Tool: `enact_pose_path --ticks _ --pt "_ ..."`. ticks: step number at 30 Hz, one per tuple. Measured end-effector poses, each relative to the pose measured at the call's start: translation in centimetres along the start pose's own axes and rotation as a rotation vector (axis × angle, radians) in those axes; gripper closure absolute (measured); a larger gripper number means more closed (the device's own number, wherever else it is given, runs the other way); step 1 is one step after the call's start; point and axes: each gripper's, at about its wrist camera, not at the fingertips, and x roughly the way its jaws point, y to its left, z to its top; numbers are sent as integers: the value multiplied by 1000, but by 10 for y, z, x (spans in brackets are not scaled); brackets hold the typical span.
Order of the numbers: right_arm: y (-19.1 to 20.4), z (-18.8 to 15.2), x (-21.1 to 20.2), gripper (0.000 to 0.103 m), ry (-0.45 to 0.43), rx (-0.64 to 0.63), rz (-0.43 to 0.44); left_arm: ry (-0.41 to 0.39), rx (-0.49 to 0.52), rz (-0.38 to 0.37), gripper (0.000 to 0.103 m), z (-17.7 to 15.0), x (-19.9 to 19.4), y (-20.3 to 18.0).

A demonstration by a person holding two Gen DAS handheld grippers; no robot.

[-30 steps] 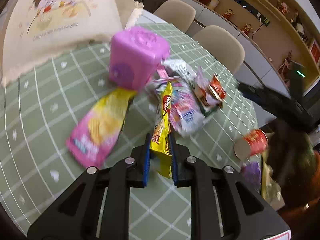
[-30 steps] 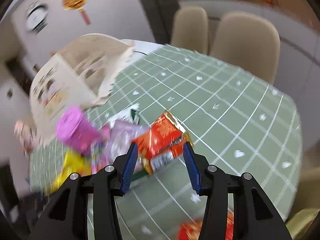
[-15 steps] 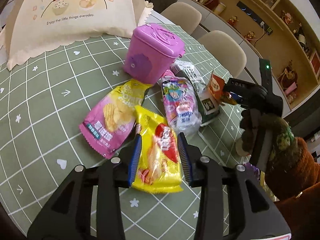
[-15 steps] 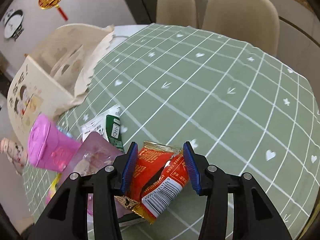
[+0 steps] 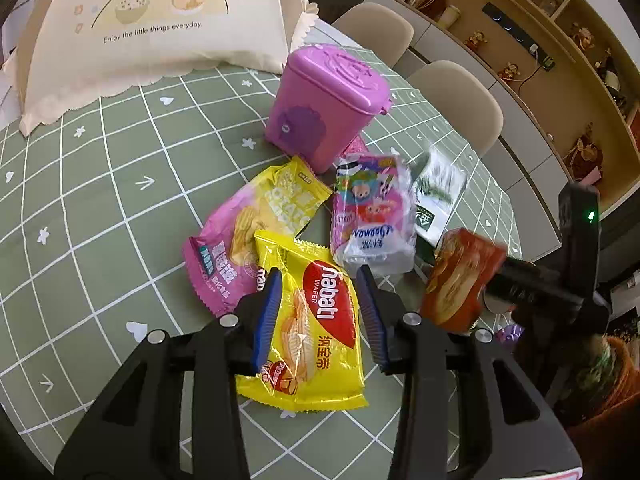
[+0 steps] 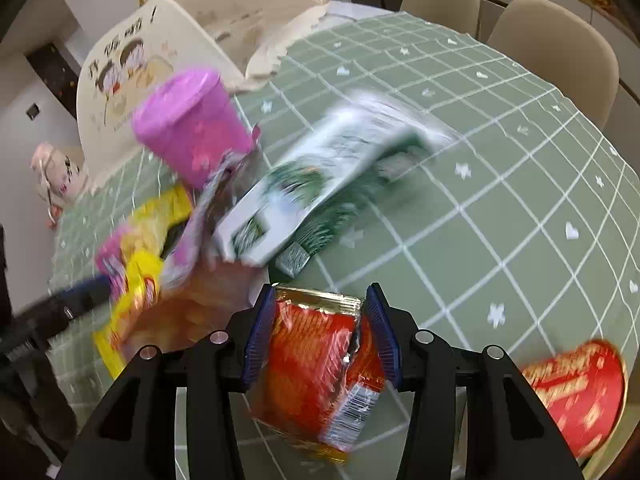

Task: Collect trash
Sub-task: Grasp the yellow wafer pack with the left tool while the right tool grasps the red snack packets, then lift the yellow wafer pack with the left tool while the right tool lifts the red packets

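Glossy, seemingly foil yellow wafer wrapper (image 5: 308, 328)

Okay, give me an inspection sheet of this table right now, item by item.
Surface: round table under a green grid cloth.
Job's things: pink bin, lid shut; yellow wafer pack lying flat; pink chip bag; clear cartoon pack; green-white packet; red cup on its side.
Clutter: cream food cover.
Grippers: left gripper open, jaws just widened, wafer pack lying loose between the fingers; right gripper clamps the red wrapper.
Cables: one at the wall shelf.
Surroundings: beige chairs.
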Motion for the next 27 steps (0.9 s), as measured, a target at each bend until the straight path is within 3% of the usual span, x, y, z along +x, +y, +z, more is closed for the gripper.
enact_pose_path --ticks 2,12,16,21,27 --pt "3 -8 2 58 3 -8 -17 -6 3 1 62 -1 -3 1" --pt "11 -27 -5 58 -42 -53 -44 -9 -4 23 61 -15 -14 11" --pt "17 -37 -34 58 -172 -79 -65 -9 4 30 58 -20 -17 13" --pt "9 -48 -25 58 -117 -9 -113 2 -4 25 56 -28 -18 17" --pt "5 -54 -17 58 -91 25 -96 9 12 19 56 -32 -19 17"
